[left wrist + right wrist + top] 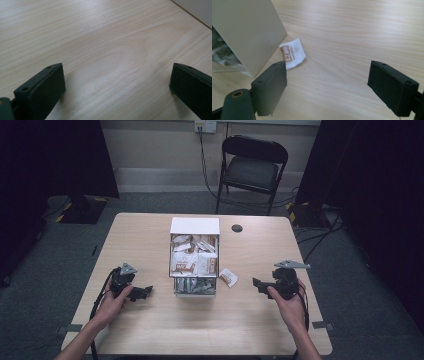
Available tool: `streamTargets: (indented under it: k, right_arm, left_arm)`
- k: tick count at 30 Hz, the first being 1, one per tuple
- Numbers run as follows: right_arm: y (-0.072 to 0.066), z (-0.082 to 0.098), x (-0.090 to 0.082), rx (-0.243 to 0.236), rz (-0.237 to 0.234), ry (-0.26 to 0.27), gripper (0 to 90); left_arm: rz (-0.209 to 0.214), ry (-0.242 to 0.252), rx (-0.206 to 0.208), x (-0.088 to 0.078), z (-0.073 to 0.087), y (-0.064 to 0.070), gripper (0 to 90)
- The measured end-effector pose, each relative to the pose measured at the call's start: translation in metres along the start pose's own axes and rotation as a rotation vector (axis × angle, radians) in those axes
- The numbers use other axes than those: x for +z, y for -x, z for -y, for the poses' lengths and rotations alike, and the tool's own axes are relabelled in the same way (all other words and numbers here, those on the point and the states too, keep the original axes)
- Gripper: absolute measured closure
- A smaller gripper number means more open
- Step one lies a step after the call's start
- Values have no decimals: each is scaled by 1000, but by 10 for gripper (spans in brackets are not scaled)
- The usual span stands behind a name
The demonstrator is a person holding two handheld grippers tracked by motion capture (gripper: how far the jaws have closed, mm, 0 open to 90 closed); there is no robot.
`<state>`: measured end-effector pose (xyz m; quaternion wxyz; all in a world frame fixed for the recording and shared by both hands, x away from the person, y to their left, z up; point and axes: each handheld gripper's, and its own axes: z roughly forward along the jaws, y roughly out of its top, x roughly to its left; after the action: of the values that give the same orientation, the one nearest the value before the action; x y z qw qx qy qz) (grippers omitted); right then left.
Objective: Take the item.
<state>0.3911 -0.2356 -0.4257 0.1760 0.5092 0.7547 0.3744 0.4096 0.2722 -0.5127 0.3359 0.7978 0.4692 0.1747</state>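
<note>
My left gripper point(117, 82) and right gripper point(327, 82) both gaped wide; a white packet point(293, 53) lay just ahead of my right one, beside the box point(249, 32).

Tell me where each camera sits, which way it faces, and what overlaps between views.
High view: above the person's side, looking forward and down on the table; both forearms, left gripper, right gripper.
Left gripper view: along its open jaws at bare tabletop.
Right gripper view: along its open jaws toward the loose packet and box.
Shared: packet and box also in the high view.
</note>
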Motion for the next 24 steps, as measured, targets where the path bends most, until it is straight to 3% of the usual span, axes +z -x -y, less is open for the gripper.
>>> streamTargets:
  k: [2,6,15,18,24]
  right_arm:
    - [4,5,-2,2,10,-1,147]
    - [16,20,-6,53,41,11,149]
    - [44,49,-1,118,131,-79,152]
    - [50,56,4,129,142,-122,152]
    - [51,63,11,112,208,-167,148]
  left_arm:
    - [0,-1,0,0,0,0,0]
    - [0,0,0,0,0,0,0]
    - [0,0,0,0,0,0,0]
    - [0,0,0,0,0,0,0]
    - [-1,2,-3,0,0,0,0]
